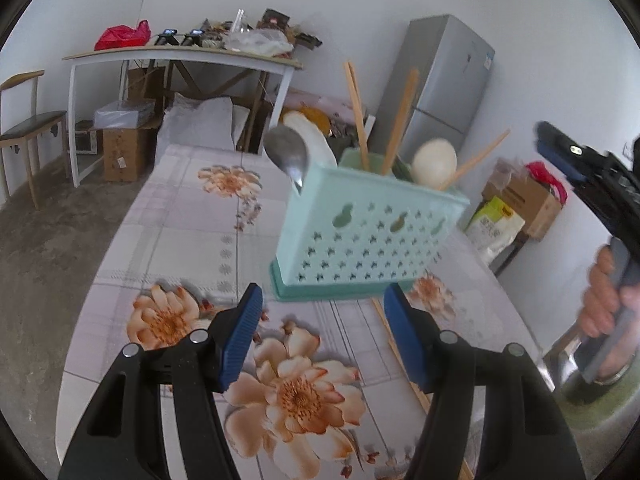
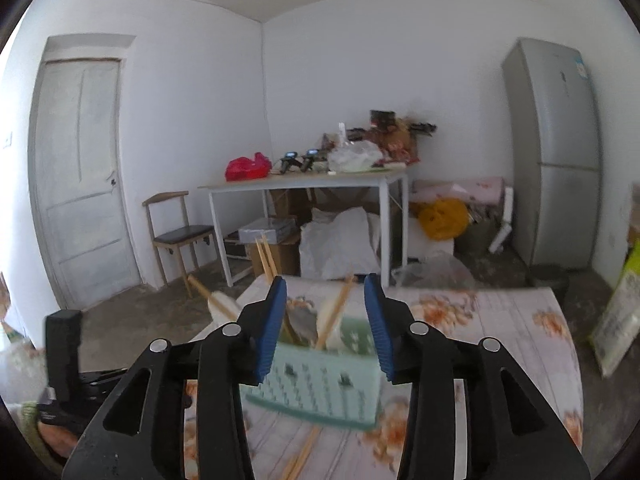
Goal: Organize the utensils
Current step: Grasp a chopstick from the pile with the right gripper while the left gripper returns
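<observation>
While both hand-held grippers, left (image 1: pixel 322 334) and right (image 2: pixel 325 326), stand spread and empty, the mint-green perforated plastic utensil caddy (image 1: pixel 362 236) sits upright on the floral-cloth worktop (image 1: pixel 188 216), holding a steel spoon (image 1: pixel 289 154), white spoons, and wooden chopsticks (image 1: pixel 358 116). More chopsticks (image 1: pixel 394 344) lie beside it.

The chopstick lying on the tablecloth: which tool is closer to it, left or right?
Left. The left tool hangs just above the chopstick on the tablecloth. The right tool is raised, facing the basket.

Flowered table (image 1: pixel 192 224) carries basket (image 1: pixel 360 240) and chopsticks (image 1: pixel 396 344).
</observation>
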A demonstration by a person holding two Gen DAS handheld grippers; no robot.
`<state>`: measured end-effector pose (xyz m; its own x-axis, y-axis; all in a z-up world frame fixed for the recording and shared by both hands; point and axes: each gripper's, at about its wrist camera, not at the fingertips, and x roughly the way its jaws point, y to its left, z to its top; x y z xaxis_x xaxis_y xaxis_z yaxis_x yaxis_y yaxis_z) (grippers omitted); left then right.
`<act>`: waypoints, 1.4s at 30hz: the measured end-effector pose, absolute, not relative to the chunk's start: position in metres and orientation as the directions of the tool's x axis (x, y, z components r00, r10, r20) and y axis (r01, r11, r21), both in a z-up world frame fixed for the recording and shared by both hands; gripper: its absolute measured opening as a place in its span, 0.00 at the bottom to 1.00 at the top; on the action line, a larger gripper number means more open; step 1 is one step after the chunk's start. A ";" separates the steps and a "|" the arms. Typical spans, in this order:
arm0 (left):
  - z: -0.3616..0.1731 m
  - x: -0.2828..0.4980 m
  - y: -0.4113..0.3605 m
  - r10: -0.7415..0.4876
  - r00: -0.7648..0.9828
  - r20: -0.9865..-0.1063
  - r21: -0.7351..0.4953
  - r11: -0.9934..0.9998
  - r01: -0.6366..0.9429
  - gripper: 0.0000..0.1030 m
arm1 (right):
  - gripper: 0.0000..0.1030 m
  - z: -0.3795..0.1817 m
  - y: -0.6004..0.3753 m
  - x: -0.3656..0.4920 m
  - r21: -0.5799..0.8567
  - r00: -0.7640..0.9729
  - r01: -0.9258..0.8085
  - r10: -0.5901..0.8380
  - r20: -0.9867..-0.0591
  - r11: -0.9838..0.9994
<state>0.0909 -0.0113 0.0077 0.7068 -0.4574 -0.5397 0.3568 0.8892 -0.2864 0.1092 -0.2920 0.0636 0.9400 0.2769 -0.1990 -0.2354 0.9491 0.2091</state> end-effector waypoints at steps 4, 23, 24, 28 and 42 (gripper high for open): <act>-0.002 0.091 -0.019 -0.447 0.680 -0.581 -0.259 0.894 0.367 0.60 | 0.42 0.048 -0.305 0.086 0.271 0.937 -0.175 0.244 -0.251 0.947; -0.038 0.081 -0.053 -0.450 0.560 -0.695 -0.204 0.871 0.447 0.64 | 0.16 -0.097 -0.233 0.091 0.509 0.564 -0.119 0.480 -0.672 0.853; -0.038 0.081 -0.053 -0.450 0.561 -0.695 -0.203 0.871 0.448 0.64 | 0.15 -0.102 -0.231 0.090 0.504 0.558 -0.120 0.478 -0.678 0.855; -0.038 0.081 -0.054 -0.450 0.559 -0.697 -0.201 0.870 0.450 0.65 | 0.12 -0.106 -0.226 0.091 0.487 0.542 -0.130 0.473 -0.694 0.863; -0.039 0.081 -0.066 -0.456 0.540 -0.707 -0.188 0.858 0.478 0.66 | 0.09 -0.106 -0.234 0.090 0.495 0.574 -0.105 0.459 -0.678 0.863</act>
<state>0.0813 -0.0657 -0.0394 0.5404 -0.4558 -0.7073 0.4782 0.8580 -0.1876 0.0896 -0.2343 -0.1064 0.5735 0.4591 -0.6784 -0.1050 0.8625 0.4950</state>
